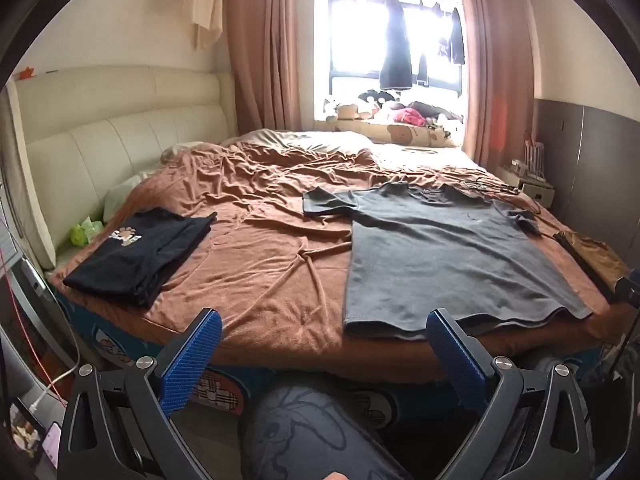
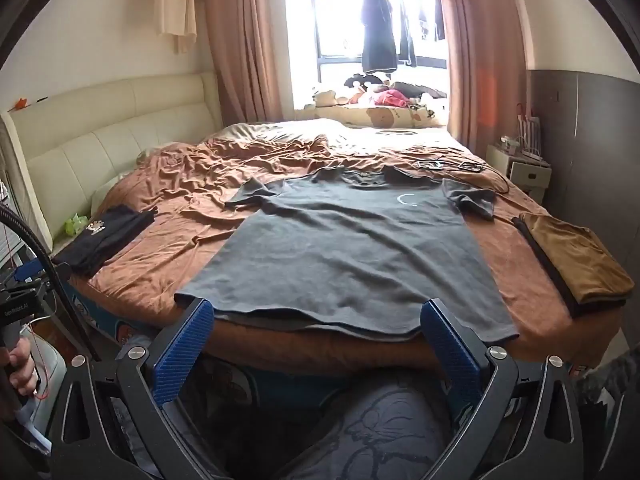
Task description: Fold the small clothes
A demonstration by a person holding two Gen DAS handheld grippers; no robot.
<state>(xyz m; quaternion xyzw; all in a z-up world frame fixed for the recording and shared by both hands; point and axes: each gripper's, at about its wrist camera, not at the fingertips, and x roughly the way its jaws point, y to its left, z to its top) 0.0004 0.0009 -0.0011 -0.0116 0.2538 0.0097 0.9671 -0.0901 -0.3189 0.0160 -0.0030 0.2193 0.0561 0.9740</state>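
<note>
Shirt (image 2: 348,256) looks light and limp, best pinched at hem corners, seven and five o'clock; both tongs (image 1: 324,354) (image 2: 316,340) gape wide, empty.

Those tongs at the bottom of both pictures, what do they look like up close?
Each pair of tongs, left and right, has black angular frames with silver round bolts and two flat fingers covered in blue ribbed pads. The other tool's black body carries small white lettering.

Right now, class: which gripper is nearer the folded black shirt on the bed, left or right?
Left. The left gripper hovers off the bed's near edge between the black shirt and the grey T-shirt; the right gripper sits at the T-shirt's hem, farther away.
</note>
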